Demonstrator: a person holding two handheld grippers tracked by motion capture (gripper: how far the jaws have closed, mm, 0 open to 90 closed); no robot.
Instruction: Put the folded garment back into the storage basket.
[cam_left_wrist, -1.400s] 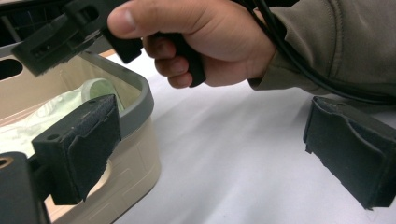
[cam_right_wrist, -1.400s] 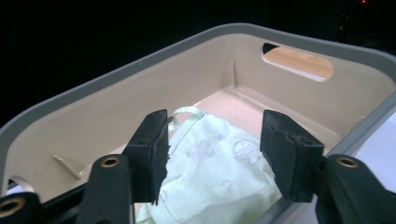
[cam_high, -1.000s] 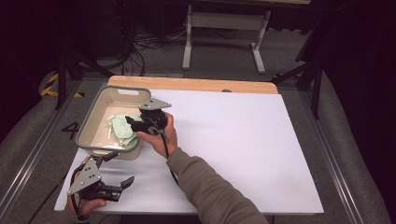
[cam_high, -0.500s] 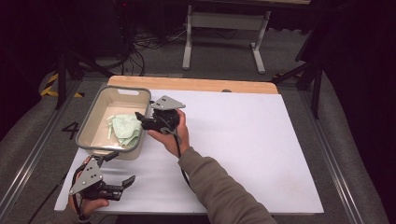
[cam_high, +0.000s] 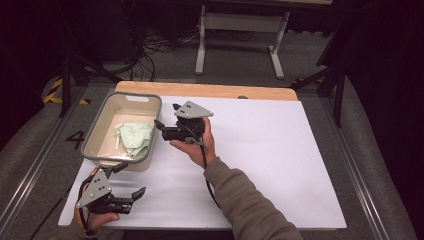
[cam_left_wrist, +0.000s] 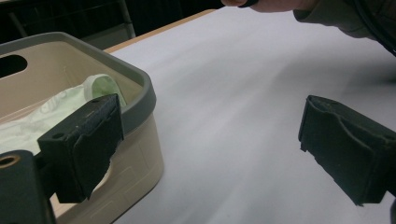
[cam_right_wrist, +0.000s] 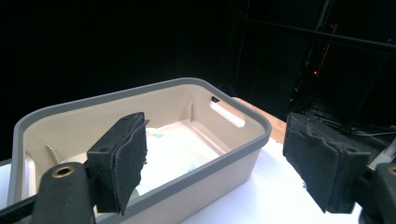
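Observation:
A beige bin (cam_high: 94, 144) with a grey rim stands at the table's left. A pale green crumpled cloth (cam_high: 136, 139) lies inside it, loose. My right gripper (cam_high: 165, 115) hovers just right of the bin with its jaws pointing at it. They have just been opening, and nothing is between them. In the right gripper view the open gripper (cam_right_wrist: 217, 151) looks over the bin's rim (cam_right_wrist: 219, 161) at the cloth (cam_right_wrist: 170, 154). My left gripper (cam_high: 132, 179) rests open near the front left corner, beside the bin (cam_left_wrist: 140, 91), with the cloth (cam_left_wrist: 56, 112) behind one pad.
The white table top (cam_high: 280, 150) stretches to the right of the bin, with a wooden strip (cam_high: 210, 90) along the far edge. Beyond the table stand a grey frame (cam_high: 240, 30) and cables on the floor. The person's right sleeve (cam_high: 245, 205) crosses the front middle.
My right gripper has drawn back from over the bin, to the right and upward, and its jaws have widened. The cloth stays in the bin. The left gripper has not moved.

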